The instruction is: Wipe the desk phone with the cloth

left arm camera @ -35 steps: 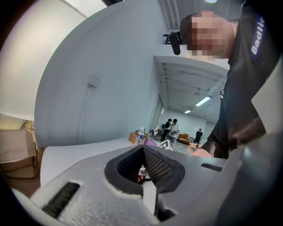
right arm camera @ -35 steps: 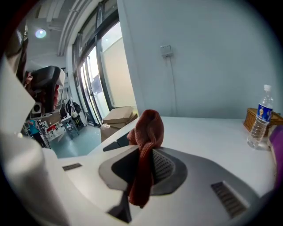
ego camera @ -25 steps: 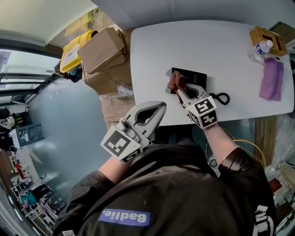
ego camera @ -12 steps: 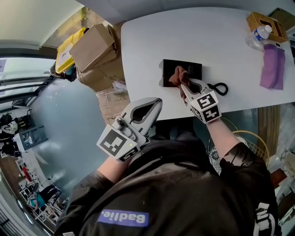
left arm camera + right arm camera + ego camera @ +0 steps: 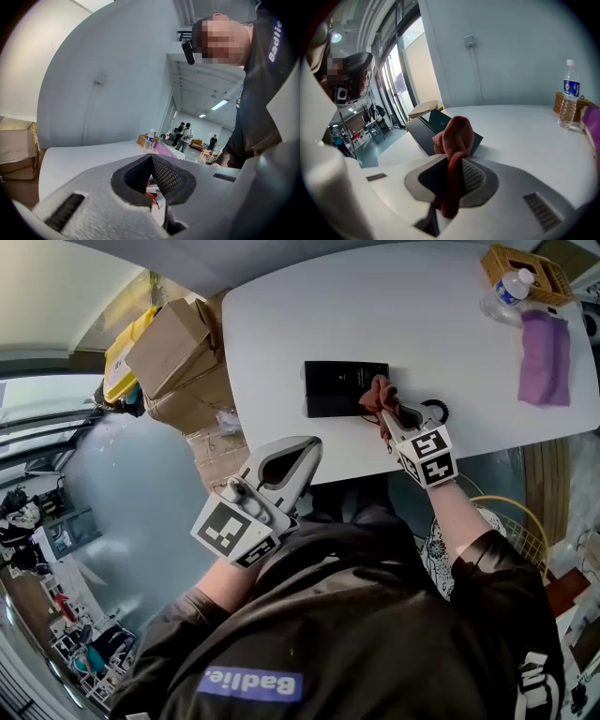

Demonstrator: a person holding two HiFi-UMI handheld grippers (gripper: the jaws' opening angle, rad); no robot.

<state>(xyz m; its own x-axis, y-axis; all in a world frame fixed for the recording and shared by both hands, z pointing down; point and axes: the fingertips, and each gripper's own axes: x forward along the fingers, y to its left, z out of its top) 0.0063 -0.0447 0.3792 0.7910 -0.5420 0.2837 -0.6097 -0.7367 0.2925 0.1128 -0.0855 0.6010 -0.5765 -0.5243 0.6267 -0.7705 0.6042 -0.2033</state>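
Note:
The black desk phone [image 5: 343,388] lies flat on the white table [image 5: 431,324] near its front edge. My right gripper [image 5: 381,405] is shut on a reddish-brown cloth [image 5: 377,393], and the bunched cloth rests at the phone's right end. In the right gripper view the cloth [image 5: 453,136] sticks up between the jaws, with the phone [image 5: 431,123] just beyond it. My left gripper [image 5: 302,452] hangs off the table's front edge, left of the phone, shut and holding nothing. The left gripper view shows its pads [image 5: 161,174] meeting at the tip.
A coiled black cord [image 5: 434,412] lies right of the phone. A purple cloth [image 5: 544,358], a water bottle [image 5: 501,292] and a wicker basket [image 5: 525,262] sit at the table's far right. Cardboard boxes [image 5: 173,357] and a yellow item [image 5: 120,354] stand left of the table.
My right gripper has slid the cloth across the phone, from its left end to its right end. The left gripper has stayed shut by the table edge.

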